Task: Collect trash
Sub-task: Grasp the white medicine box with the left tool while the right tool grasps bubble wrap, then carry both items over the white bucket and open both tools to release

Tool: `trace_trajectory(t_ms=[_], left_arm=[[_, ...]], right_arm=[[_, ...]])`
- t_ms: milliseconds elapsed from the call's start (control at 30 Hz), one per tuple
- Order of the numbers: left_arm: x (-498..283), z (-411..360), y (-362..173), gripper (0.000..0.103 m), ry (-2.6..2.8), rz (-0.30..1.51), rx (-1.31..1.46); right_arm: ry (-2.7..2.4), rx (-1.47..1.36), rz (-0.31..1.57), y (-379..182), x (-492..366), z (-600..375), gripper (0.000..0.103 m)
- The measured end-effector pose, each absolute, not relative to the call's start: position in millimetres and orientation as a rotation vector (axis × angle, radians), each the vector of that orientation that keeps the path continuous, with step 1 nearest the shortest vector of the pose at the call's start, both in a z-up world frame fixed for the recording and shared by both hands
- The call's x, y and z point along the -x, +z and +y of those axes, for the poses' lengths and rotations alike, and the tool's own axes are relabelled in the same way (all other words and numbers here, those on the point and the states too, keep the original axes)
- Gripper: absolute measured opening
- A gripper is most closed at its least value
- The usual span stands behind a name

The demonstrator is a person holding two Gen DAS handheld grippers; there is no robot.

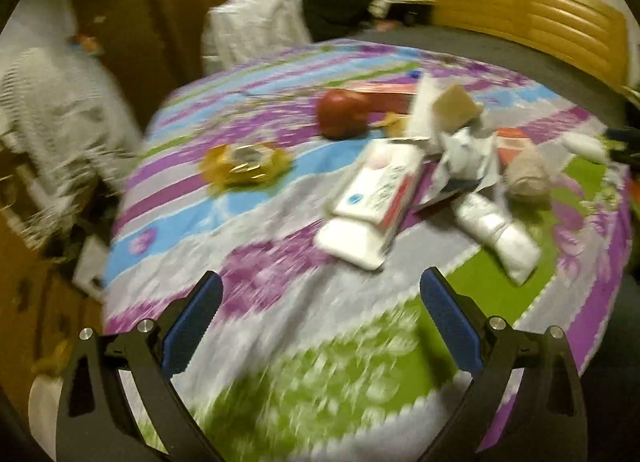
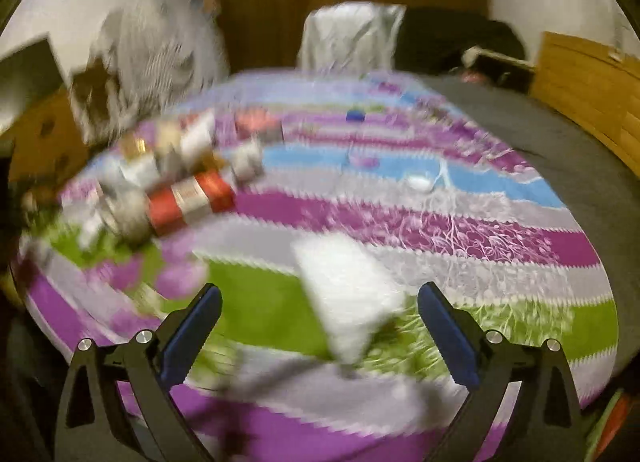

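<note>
A pile of trash (image 1: pixel 432 169) is seen on the striped bedspread (image 1: pixel 280 282), far and right of the left gripper (image 1: pixel 320 302), whose jaws are spread and empty. A blurred white packet (image 2: pixel 348 294) lies between the parted, empty jaws of the right gripper (image 2: pixel 320 310).

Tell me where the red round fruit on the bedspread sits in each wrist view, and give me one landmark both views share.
Left wrist: the red round fruit lies upper centre on the striped bedspread, left of the white packaging pile.
Right wrist: I cannot pick it out; the clutter at left is too blurred.
Shared landmark: the white plastic bag behind the bedspread's far edge, before the dark wooden door.
</note>
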State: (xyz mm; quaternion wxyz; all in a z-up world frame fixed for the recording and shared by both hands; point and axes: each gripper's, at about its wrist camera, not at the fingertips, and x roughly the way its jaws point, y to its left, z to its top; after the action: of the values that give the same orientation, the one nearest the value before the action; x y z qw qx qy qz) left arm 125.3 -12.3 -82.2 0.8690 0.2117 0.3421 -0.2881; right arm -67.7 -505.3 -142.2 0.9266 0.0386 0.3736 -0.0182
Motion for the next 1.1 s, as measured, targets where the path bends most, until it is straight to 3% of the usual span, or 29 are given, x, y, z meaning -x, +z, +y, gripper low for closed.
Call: trace_trajectory(t_ms=[233,467,533,667,733,800,1100], left_arm=[[-163.3,-48.2,-88.7,0.096,-0.8,0.778,-0.503],[-182.6,-90.5,-110.6,0.096,-0.898,0.803,-0.632],[-190.1,-97.9,-119.9,0.096,-0.906,0.821,-0.661],[-199.4,-99.2,-127.7,0.094,-0.918,0.844,-0.64],[-197.3,-94.1,-127.4,0.069,-0.945,0.859,-0.587],[-194.5,-90.3,-125.5,0.053,-0.938,0.857,-0.556],[-165.2,-26.2,-106.9,0.051,-0.72,0.841,-0.448]], right_arm=[[0.08,-0.013,0.866,-167.7,27.7,-533.9,0.098],[0.159,-0.038,0.87,-175.4,15.9,-544.1,0.088],[0.17,-0.033,0.872,-175.1,13.5,-544.8,0.083],[0.178,-0.026,0.873,-172.2,15.3,-544.7,0.058],[0.169,-0.031,0.868,-171.0,17.7,-543.5,0.054],[0.15,-0.04,0.862,-170.9,21.6,-542.0,0.054],[0.052,-0.181,0.713,-133.0,66.2,-521.5,0.053]])
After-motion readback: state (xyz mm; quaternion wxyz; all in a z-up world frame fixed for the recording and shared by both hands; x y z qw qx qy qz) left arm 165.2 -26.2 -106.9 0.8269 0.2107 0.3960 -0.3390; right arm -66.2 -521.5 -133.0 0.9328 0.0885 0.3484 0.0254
